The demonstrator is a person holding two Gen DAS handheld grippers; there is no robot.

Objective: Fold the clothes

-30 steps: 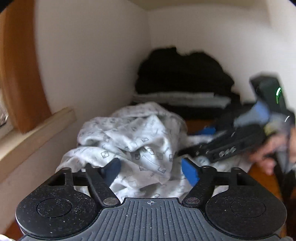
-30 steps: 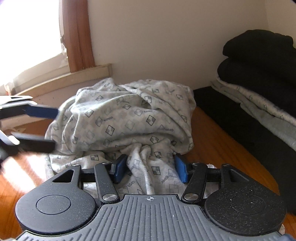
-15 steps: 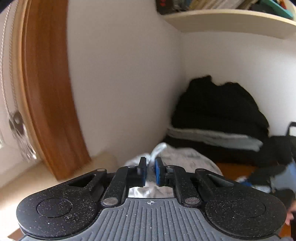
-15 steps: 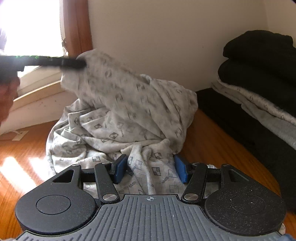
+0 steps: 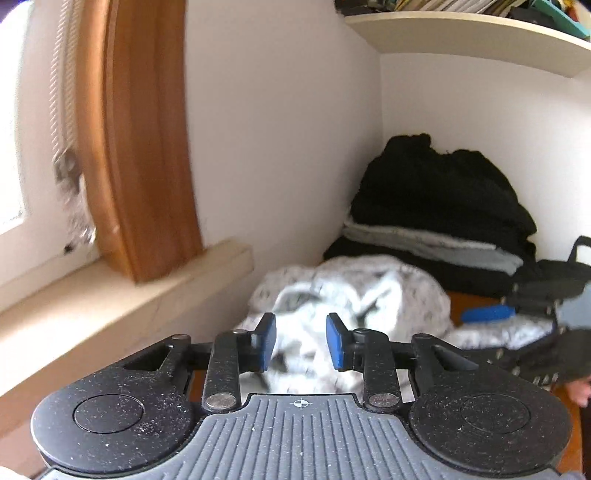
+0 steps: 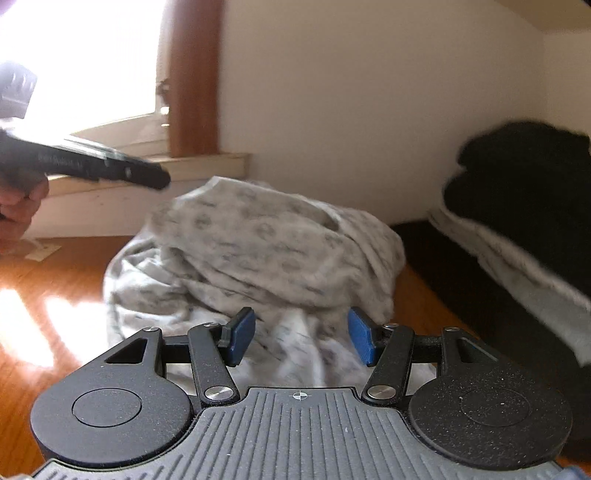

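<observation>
A crumpled white garment (image 6: 266, 243) with a grey diamond print lies heaped on the wooden tabletop (image 6: 37, 295). My right gripper (image 6: 301, 339) is low at its near edge, and a bunched fold fills the gap between the blue pads. The left wrist view shows that fold (image 5: 498, 332) lying under one right gripper pad (image 5: 487, 314). My left gripper (image 5: 301, 341) hovers above the heap (image 5: 354, 291) with its jaws opening and nothing held between the pads. From the right wrist view, the left gripper (image 6: 159, 181) is up over the garment's left side, clear of the cloth.
Folded black and grey clothes (image 6: 517, 192) are stacked in the far right corner against the wall. A window sill (image 5: 110, 288) and a wooden frame (image 5: 140, 147) run along the left. A shelf (image 5: 461, 33) hangs overhead. A hand (image 6: 18, 199) grips the left tool.
My left gripper shut on the top of the garment and lifted it. It has now parted its pads, and the cloth has dropped back onto the heap. The right gripper rose slightly.
</observation>
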